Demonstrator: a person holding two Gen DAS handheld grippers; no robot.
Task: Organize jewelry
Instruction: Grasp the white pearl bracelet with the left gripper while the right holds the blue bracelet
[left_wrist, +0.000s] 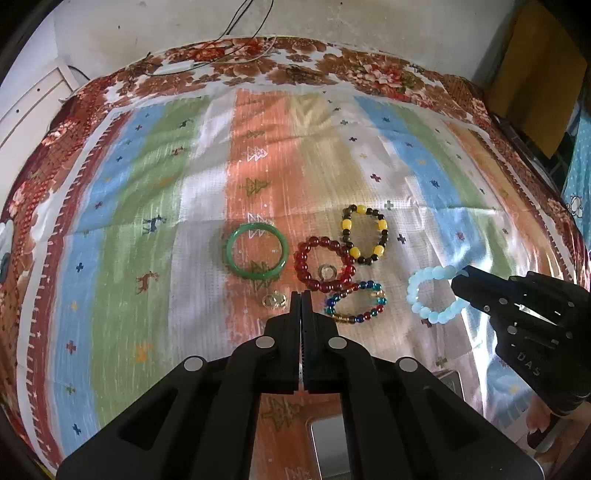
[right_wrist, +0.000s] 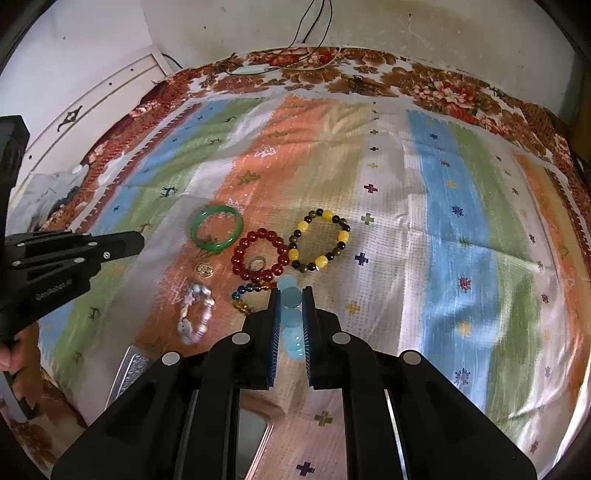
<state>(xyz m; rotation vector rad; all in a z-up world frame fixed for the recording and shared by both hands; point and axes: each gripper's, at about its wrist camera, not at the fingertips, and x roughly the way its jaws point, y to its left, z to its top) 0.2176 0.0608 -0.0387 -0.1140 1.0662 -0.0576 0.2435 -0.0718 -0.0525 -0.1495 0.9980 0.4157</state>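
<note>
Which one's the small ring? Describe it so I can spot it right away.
Find the red bead bracelet at the middle of the striped cloth. The ring lies inside its loop, a small pale band, the only piece enclosed by another.

White letters "DAS" on the black plastic body of the right gripper (left_wrist: 466, 280), faint pale lettering along the black left gripper (right_wrist: 137, 242) body, too blurred to read
</note>
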